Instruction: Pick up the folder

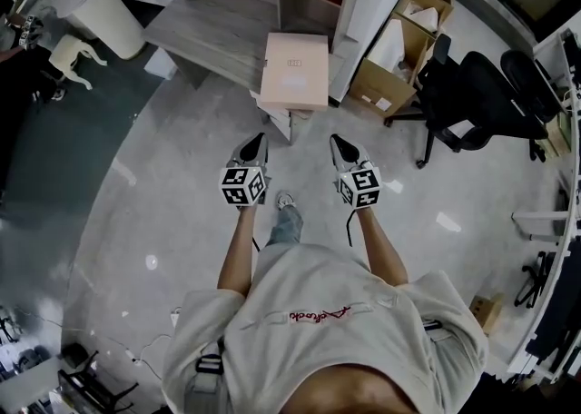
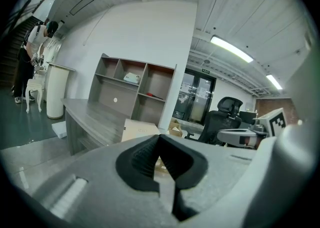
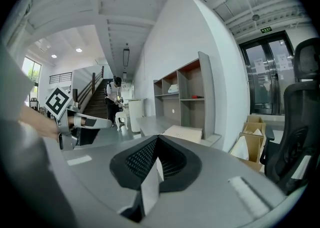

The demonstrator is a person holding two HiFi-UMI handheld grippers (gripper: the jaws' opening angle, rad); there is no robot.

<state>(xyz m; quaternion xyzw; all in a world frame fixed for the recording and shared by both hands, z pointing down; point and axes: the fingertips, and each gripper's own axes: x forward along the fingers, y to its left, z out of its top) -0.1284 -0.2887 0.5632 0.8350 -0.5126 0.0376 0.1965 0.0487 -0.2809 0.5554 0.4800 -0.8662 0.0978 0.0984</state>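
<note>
**Head view.** The pale pink folder (image 1: pixel 294 70) lies flat just above the middle of the frame, on the near corner of a grey wood tabletop (image 1: pixel 209 26). Below it the person holds both tools side by side over the glossy floor (image 1: pixel 136 212). The left hand-held gripper (image 1: pixel 257 139) and the right hand-held gripper (image 1: pixel 336 140) both have their jaws pressed together with nothing between them, and both point up the frame toward the folder without touching it. A black office chair (image 1: pixel 472 99) stands at the right, with open cardboard boxes (image 1: pixel 399 49) between it and the tabletop. A white bin (image 1: pixel 95 4) sits at the upper left.

**Left gripper view.** The left hand-held gripper (image 2: pixel 159 141) fills the lower half, its dark pads meeting in a closed point and empty. Just above the tip and a little to the left, the folder (image 2: pixel 140 130) rests on the tabletop (image 2: pixel 87 113). An open shelf unit (image 2: pixel 132 89) stands behind it. The right hand-held gripper (image 2: pixel 240 136) shows at the right edge, in front of the office chair (image 2: pixel 220 117). A person (image 2: pixel 30 57) stands at the far left.

**Right gripper view.** The right hand-held gripper (image 3: pixel 157 142) is likewise closed on nothing. The folder (image 3: pixel 185 133) lies just above and to the right of its tip. The left hand-held gripper (image 3: pixel 95 121) is at the left, and the shelf unit (image 3: pixel 182 92) is in the centre. The cardboard boxes (image 3: pixel 252 142) and the office chair (image 3: pixel 297 137) are at the right.
</note>
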